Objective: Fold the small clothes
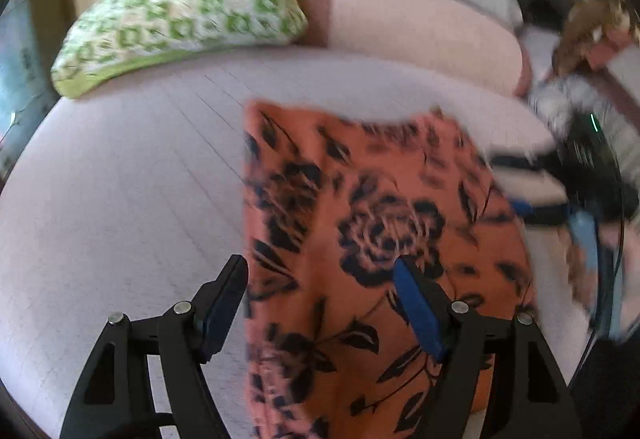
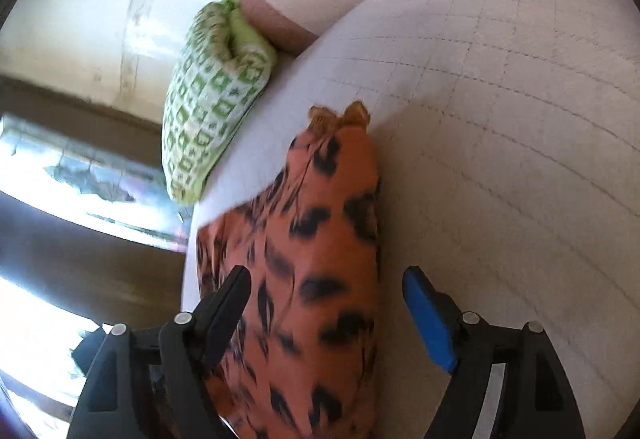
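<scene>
An orange garment with a dark flower print (image 1: 372,239) lies flat on the pale bed sheet (image 1: 132,191). My left gripper (image 1: 320,279) is open just above the garment's left edge, one finger over the sheet, the other over the cloth. In the right wrist view the same garment (image 2: 316,251) runs away from me as a long folded strip with a small frilled end. My right gripper (image 2: 326,289) is open, its jaws on either side of the strip, holding nothing. The right gripper also shows blurred in the left wrist view (image 1: 580,175), at the garment's right edge.
A green and white patterned pillow (image 1: 184,15) (image 2: 212,111) lies at the head of the bed beside a pink bolster (image 1: 420,23). Dark and brown clutter (image 1: 580,11) sits at the far right. The bed edge and bright floor (image 2: 80,179) lie left of the right gripper.
</scene>
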`<state>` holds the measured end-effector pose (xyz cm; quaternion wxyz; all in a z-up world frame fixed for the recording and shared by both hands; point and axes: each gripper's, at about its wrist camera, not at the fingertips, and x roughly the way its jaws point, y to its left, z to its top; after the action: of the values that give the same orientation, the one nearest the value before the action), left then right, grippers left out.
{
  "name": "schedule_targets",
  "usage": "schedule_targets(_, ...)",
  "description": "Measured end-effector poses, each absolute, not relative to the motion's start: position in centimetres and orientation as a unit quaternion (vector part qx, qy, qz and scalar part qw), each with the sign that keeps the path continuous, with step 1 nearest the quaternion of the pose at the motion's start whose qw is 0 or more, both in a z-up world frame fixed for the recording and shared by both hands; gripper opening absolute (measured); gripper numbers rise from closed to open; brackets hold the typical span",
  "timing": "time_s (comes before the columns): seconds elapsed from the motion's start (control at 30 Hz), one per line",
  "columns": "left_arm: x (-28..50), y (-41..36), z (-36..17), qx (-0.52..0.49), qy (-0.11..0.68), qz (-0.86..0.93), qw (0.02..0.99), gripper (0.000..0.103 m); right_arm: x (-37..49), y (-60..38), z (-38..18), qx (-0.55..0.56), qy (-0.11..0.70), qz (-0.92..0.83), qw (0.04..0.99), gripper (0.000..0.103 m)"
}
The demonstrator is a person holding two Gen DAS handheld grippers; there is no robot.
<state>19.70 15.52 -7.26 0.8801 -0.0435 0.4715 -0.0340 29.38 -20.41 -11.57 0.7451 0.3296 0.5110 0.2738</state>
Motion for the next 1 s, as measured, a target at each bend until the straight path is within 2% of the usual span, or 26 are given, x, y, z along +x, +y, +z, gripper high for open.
schedule_targets(0.03,19.8,15.4,-8.0,-0.028,0.48,-0.024,0.877,0.077,30.3,-19.7,-12.1,0.324,0.522,0.279,0.738,0.081)
schedule_targets(0.07,20.0,15.2,-8.7,-0.024,0.488,-0.022,0.873,0.078,31.0,-19.0,-12.5,0.312,0.531,0.281,0.736,0.073)
schedule_targets(0.13,19.9,16.0,-8.8,-0.058,0.489,-0.023,0.87,0.079,31.4,-17.8,-12.2,0.285,0.536,0.27,0.747,0.043)
schedule_targets(0.17,19.9,16.0,-8.7,-0.064,0.491,-0.026,0.869,0.079,30.6,-17.2,-10.5,0.253,0.516,0.256,0.777,0.039)
schedule_targets(0.23,19.9,16.1,-9.0,-0.069,0.491,-0.028,0.868,0.082,29.0,-15.4,-8.4,0.135,0.474,0.237,0.837,0.039)
schedule_targets(0.27,19.9,16.1,-9.0,-0.072,0.492,-0.027,0.867,0.082,29.0,-14.5,-9.4,0.088,0.487,0.224,0.839,0.038)
schedule_targets(0.3,19.8,16.0,-8.8,-0.077,0.49,-0.027,0.868,0.082,29.4,-14.6,-10.7,0.1,0.505,0.227,0.827,0.039)
schedule_targets(0.33,19.7,16.1,-8.7,-0.08,0.49,-0.028,0.868,0.082,29.8,-15.8,-11.1,0.154,0.508,0.232,0.815,0.044)
schedule_targets(0.37,19.7,16.3,-8.7,-0.083,0.489,-0.029,0.868,0.082,30.0,-16.9,-11.1,0.204,0.511,0.235,0.801,0.054)
schedule_targets(0.43,19.5,16.4,-8.7,-0.094,0.489,-0.03,0.867,0.082,29.6,-17.9,-10.5,0.228,0.509,0.235,0.796,0.074)
schedule_targets(0.63,19.4,16.2,-8.4,-0.096,0.485,-0.027,0.869,0.082,25.1,-19.9,-9.0,0.262,0.52,0.269,0.767,0.08)
schedule_targets(0.8,19.2,16.6,-8.6,-0.099,0.483,-0.023,0.869,0.082,22.2,-18.9,-12.2,0.292,0.579,0.279,0.708,0.079)
schedule_targets(0.87,19.2,16.4,-8.5,-0.091,0.48,-0.02,0.872,0.082,22.1,-18.4,-12.4,0.267,0.566,0.286,0.726,0.057)
schedule_targets(0.93,19.0,16.3,-8.4,-0.083,0.477,-0.019,0.875,0.082,21.5,-18.4,-11.7,0.262,0.559,0.28,0.735,0.044)
schedule_targets(1.0,19.0,16.2,-8.4,-0.08,0.476,-0.023,0.876,0.083,20.7,-18.0,-10.3,0.222,0.539,0.279,0.763,0.042)
